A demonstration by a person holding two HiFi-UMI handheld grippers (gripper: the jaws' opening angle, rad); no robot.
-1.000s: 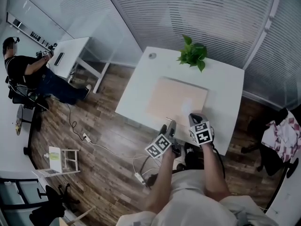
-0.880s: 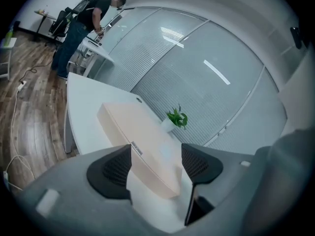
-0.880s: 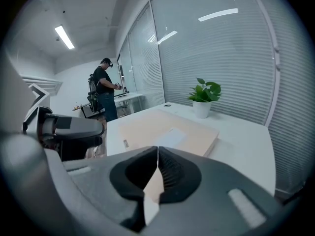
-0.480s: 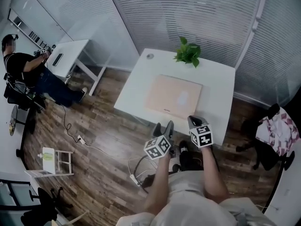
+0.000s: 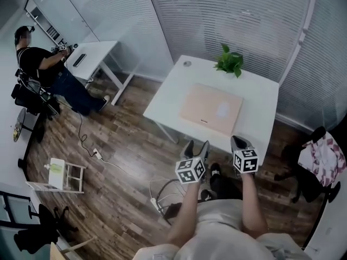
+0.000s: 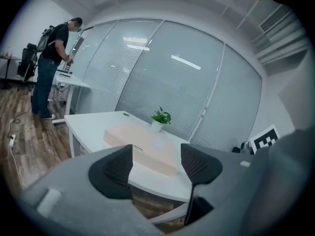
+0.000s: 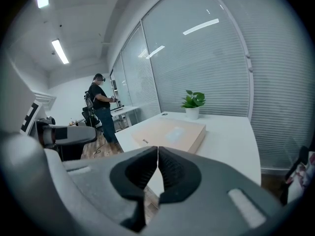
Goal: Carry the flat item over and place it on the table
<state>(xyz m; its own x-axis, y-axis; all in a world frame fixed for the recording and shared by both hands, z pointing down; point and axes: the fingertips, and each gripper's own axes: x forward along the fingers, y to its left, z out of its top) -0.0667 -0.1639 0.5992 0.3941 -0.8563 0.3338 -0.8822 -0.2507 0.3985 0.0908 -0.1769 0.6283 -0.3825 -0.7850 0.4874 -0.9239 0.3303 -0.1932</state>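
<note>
A flat tan box [image 5: 211, 108] lies on the white table [image 5: 260, 99], also visible as the flat tan box [image 6: 140, 142] in the left gripper view and the flat tan box [image 7: 170, 133] in the right gripper view. Both grippers hang off the table's near edge, apart from the box. My left gripper [image 5: 196, 148] [image 6: 156, 163] is open with nothing between its jaws. My right gripper [image 5: 239, 143] [image 7: 158, 168] is shut and empty, its jaws meeting.
A potted green plant [image 5: 230, 62] stands at the table's far edge, near a small round grommet [image 5: 187, 64]. A person [image 5: 47, 69] stands at a second white desk [image 5: 96, 57] far left. Cables and a power strip [image 5: 154, 202] lie on the wood floor; a chair with cloth [image 5: 323, 151] is at right.
Both grippers have drawn back from the table toward me. The box stays where it lay, and the table now sits farther from the grippers.
</note>
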